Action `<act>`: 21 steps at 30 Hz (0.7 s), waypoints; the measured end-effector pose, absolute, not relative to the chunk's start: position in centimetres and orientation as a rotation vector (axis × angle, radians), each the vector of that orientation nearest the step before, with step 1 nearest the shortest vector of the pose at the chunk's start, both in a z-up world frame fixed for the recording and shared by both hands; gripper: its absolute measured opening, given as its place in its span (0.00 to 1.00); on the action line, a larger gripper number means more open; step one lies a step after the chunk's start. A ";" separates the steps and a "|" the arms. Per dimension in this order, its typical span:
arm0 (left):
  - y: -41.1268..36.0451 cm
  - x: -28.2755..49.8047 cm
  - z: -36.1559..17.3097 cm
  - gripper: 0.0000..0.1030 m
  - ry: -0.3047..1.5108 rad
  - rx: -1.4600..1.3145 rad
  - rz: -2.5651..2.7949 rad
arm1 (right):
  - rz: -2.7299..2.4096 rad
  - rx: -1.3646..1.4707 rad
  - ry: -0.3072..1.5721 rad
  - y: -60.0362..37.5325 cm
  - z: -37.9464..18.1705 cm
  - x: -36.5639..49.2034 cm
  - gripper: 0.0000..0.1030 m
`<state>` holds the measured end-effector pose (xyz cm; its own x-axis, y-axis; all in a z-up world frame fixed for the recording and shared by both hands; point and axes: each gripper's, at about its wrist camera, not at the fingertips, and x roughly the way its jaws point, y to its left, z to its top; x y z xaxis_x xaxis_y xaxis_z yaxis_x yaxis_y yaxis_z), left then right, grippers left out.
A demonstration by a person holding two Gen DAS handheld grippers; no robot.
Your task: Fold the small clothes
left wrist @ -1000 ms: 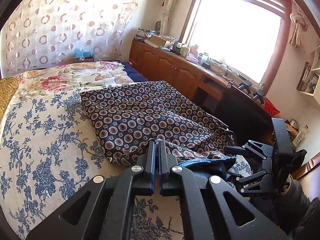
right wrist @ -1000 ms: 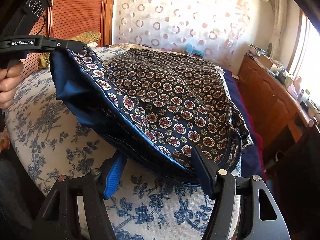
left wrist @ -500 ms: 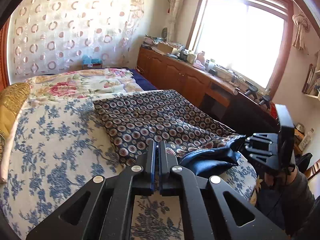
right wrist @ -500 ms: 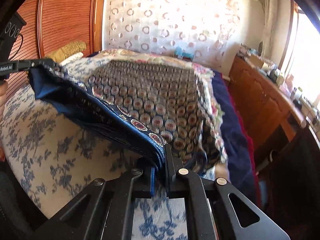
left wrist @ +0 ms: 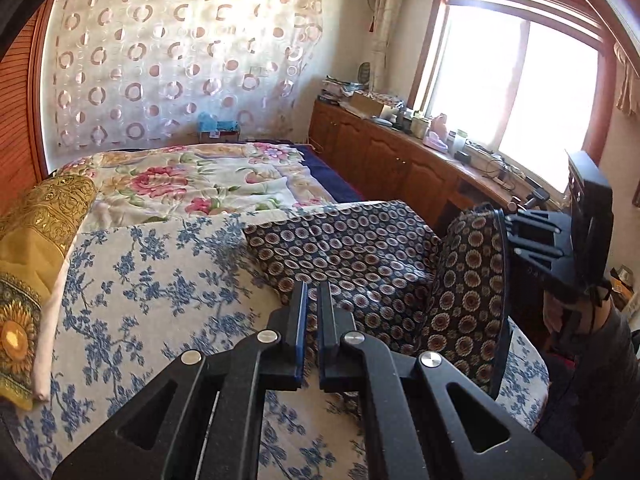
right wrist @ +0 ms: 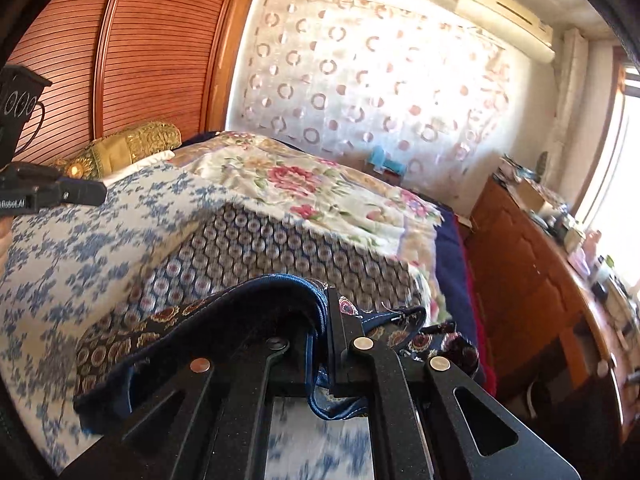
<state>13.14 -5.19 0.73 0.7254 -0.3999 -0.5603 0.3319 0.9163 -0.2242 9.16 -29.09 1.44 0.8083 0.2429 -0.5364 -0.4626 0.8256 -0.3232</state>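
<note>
A dark navy garment with round medallion print (left wrist: pixel 352 248) lies on the blue-flowered bedsheet (left wrist: pixel 152 280). Its near edge is lifted and hangs from my right gripper (left wrist: pixel 504 232) at the right. In the right wrist view my right gripper (right wrist: pixel 324 308) is shut on the garment's blue hem (right wrist: pixel 280 284), and the rest of the cloth (right wrist: pixel 280 240) spreads on the bed. My left gripper (left wrist: pixel 313 292) has its jaws nearly together with a narrow gap and nothing between them, just in front of the garment. It also shows in the right wrist view (right wrist: pixel 80 194) at the far left.
A floral quilt (left wrist: pixel 192 176) covers the far part of the bed. Gold pillows (left wrist: pixel 36 240) lie at the left. A wooden cabinet row (left wrist: pixel 400 160) with clutter runs under the window at the right. A patterned curtain (left wrist: pixel 180 64) hangs behind.
My left gripper has let go of the garment corner and pulled back. My right gripper has lifted its held edge up and over the cloth.
</note>
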 end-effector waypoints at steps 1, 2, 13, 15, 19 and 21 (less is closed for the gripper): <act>-5.1 13.5 0.8 0.04 0.645 -0.107 -0.395 | 0.399 -0.467 0.500 -29.0 1.6 10.3 0.04; -4.9 14.1 0.7 0.04 0.646 -0.101 -0.383 | 0.406 -0.470 0.502 -28.9 1.7 11.3 0.04; -4.5 19.9 -0.8 0.43 0.692 -0.031 -0.364 | 0.435 -0.339 0.656 -29.4 -1.5 26.3 0.04; -4.6 20.5 -1.4 0.43 0.707 -0.012 -0.361 | 0.414 -0.320 0.677 -29.3 -1.6 27.9 0.04; -4.8 21.7 -2.8 0.43 0.748 0.004 -0.366 | 0.370 -0.322 0.715 -28.6 -2.5 30.9 0.05; -4.8 22.0 -3.4 0.43 0.763 0.006 -0.366 | 0.349 -0.339 0.733 -27.8 -2.9 31.7 0.16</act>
<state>22.03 -4.80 -3.39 0.6626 -0.3215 -0.6765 0.3258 0.9370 -0.1263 31.74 -27.83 -2.91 0.6913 0.1897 -0.6972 -0.4224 0.8890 -0.1770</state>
